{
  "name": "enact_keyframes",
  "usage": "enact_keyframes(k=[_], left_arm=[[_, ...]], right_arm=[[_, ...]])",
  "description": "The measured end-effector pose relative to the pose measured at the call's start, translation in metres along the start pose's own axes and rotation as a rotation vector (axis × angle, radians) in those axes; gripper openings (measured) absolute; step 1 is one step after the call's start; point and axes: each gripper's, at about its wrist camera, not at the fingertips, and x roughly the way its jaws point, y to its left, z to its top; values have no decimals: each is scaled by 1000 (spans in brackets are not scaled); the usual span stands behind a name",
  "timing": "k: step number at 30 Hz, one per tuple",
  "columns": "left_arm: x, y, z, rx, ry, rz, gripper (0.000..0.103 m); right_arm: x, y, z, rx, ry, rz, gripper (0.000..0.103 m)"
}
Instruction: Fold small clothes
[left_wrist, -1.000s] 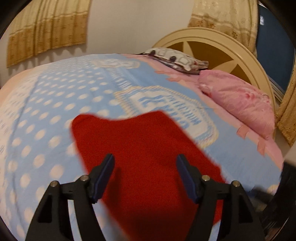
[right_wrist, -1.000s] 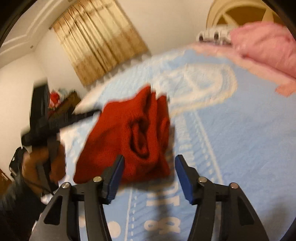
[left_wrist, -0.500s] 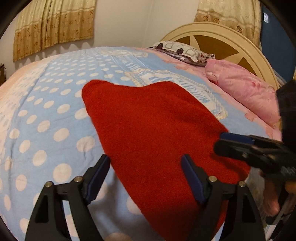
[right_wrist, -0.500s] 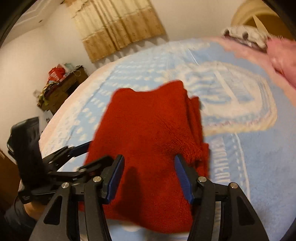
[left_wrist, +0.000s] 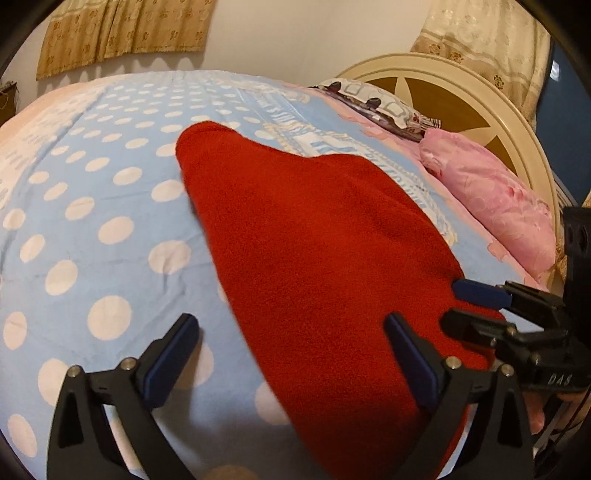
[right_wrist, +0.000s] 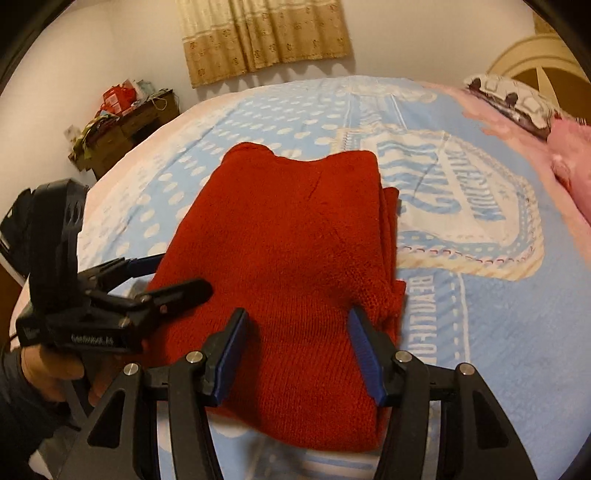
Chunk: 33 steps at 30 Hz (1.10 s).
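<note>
Red knit garment lies folded flat on the blue polka-dot bedspread, spread across the middle of the bed, layered edges stacked along its side toward 3 o'clock in my right wrist view. My right claw hangs low over the near hem, fingers spread apart, the knit showing between the blue pads; nothing pinched. My left claw is likewise wide apart, one finger over the bare spotted cover at 7 o'clock, the other over the red knit at 5 o'clock; it holds nothing. From the left wrist view the garment runs from 12 o'clock down to 5 o'clock, a rounded corner pointing away from me. The right claw shows there at 4 o'clock, tips at the garment's edge; whether they touch the knit I cannot tell. From the right wrist view the left claw sits at 9 o'clock, my left hand wrapped on its handle, tips at the garment's side. Pink pillow and a patterned pillow lie at 2 o'clock against the cream headboard. Gold curtain at 12 o'clock in the right wrist view; cluttered side table at 10 o'clock.
</note>
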Motion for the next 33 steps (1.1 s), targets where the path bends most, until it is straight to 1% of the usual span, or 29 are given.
enact_keyframes(k=[2,3,4,6,7,8,10,12,14,16,19,22,27,29,31,33], left_arm=[[0,1,-1,-9,-5,4,103],[0,1,-1,-10,-8,6,103],[1,2,-1,-12,-6,4,103],[2,4,-1,-23,-1,-6,103],[2,4,-1,-26,-1,-8,103],[2,4,-1,-27,-3,-8,103],[2,3,-2,-27,-6,-3,103],[1,3,-3,-28,-9,1,103],[0,4,-3,-31,-14,5,103],[0,4,-3,-32,-14,4,103],[1,5,-3,-32,-9,-5,103],[1,6,-3,-35,-4,-16,103],[-6,6,-10,-52,-12,-32,103],[-8,6,-12,-56,-18,-39,103],[-9,6,-13,-62,-21,-46,103],[-9,7,-13,-65,-23,-56,103]], right_arm=[[-9,7,6,-12,-18,-33,56],[-18,12,12,-14,-58,-40,57],[-27,18,21,-22,-103,-31,58],[-31,30,41,-48,-135,-14,58],[-26,34,50,-59,-123,-15,58],[-17,37,60,-62,-89,-8,58],[7,33,75,-29,-27,6,58],[35,24,83,8,40,0,58],[60,8,83,51,108,-32,57],[72,-10,76,92,138,-54,57],[70,-30,70,150,107,-9,56],[69,-33,65,124,87,-2,56],[66,-29,59,99,60,-21,56],[59,-26,59,81,43,-52,56],[41,-16,53,43,0,-96,56],[21,-6,43,4,-46,-86,56]])
